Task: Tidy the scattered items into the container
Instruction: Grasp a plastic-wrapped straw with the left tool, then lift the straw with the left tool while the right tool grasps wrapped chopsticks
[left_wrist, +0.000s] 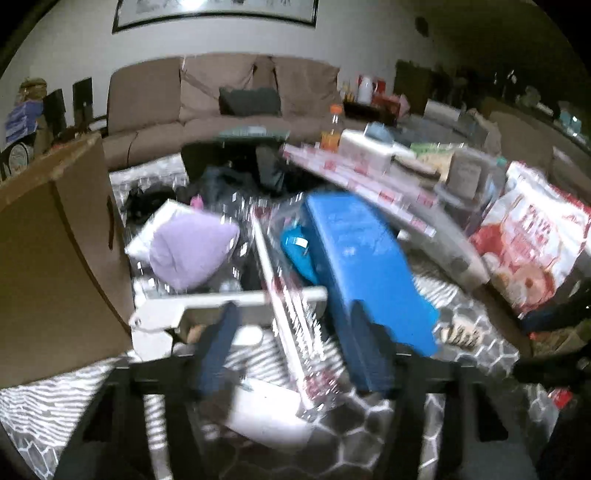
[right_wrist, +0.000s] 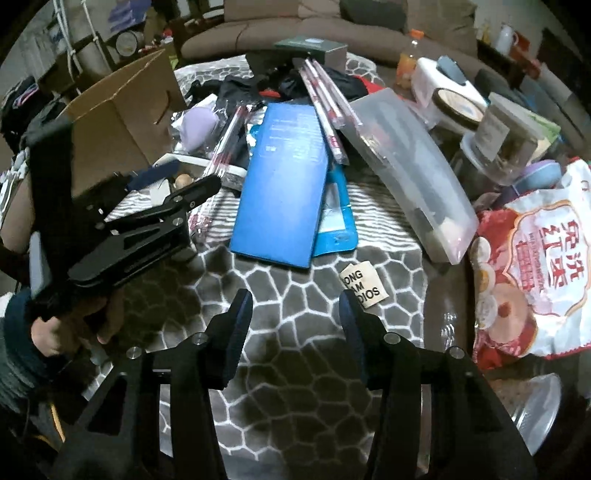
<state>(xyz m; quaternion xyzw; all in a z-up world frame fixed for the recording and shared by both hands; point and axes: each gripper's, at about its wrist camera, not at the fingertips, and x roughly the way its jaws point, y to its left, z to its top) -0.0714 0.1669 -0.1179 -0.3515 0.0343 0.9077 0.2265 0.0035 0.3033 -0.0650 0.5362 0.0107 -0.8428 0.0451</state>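
container (right_wrist: 122, 122): my brown cardboard box, open at the top, standing at the far left of the patterned cloth, one wall facing the clutter.
blue box (right_wrist: 282, 181): flat, long, bright blue with small pale print; lies face up, slightly tilted, its near end resting on the teal packet.
teal packet (right_wrist: 338, 218): flat pouch, mostly under the blue box, sticking out at its right side.
red-and-white sticks (right_wrist: 325, 99): long wrapped bundle, leaning across the blue box's far end onto the clear lidded tub.
lilac puff (left_wrist: 188, 251): soft, rounded, in clear wrap, just beside the container.
small tag (right_wrist: 364, 284): cream card with black letters, lying alone on the cloth near me.
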